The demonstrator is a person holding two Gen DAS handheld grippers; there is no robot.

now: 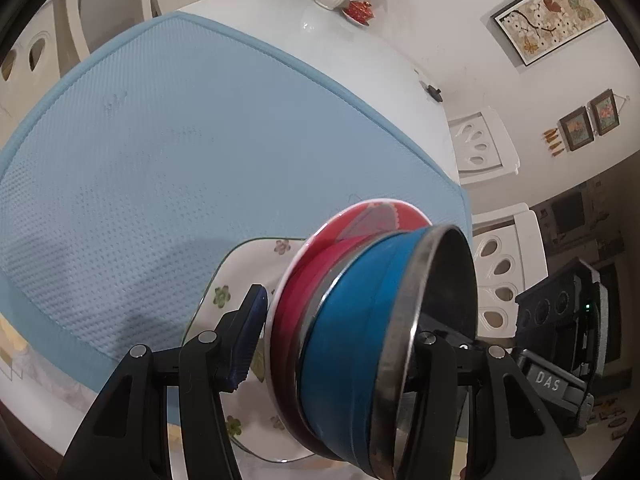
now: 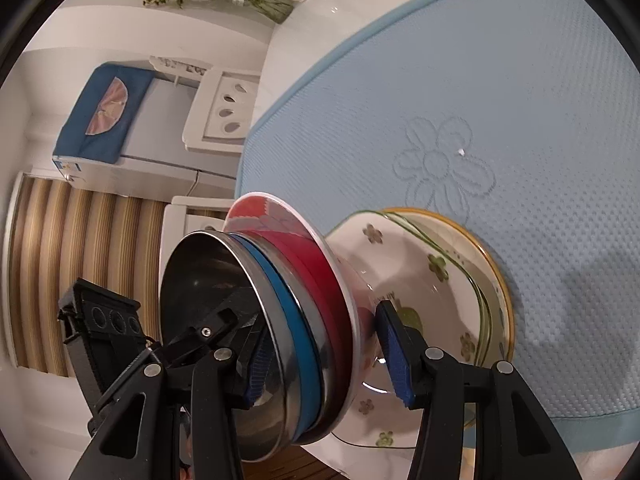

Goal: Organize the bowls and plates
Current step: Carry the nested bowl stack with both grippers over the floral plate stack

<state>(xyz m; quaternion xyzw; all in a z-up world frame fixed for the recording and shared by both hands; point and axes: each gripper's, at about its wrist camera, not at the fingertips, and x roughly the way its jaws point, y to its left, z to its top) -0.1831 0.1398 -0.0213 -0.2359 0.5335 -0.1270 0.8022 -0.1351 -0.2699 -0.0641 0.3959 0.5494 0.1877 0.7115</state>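
Seen from the left wrist, the left gripper (image 1: 332, 344) pinches a nested stack of dishes from one side: a steel bowl with a blue band (image 1: 352, 344) sits inside a red bowl (image 1: 304, 292), and both rest on a white floral plate (image 1: 236, 280). The stack is tipped almost onto its edge above the blue mat (image 1: 168, 152) covering the desk (image 1: 360, 52), which suggests it is being carried as one unit rather than piece by piece. One finger's blue pad (image 1: 250, 340) lies against the red bowl's outside; the other finger reaches inside the steel bowl and is mostly hidden. The opening is middling, set by the bowl walls.

From the right wrist, the right gripper (image 2: 332, 356) clamps the same stack from the opposite side, one pad inside the steel bowl, the other (image 2: 396, 356) between red bowl and plate. A yellow-rimmed plate (image 2: 496, 280) lies underneath. Two opposed holds probably keep the tilted pile from sliding apart.
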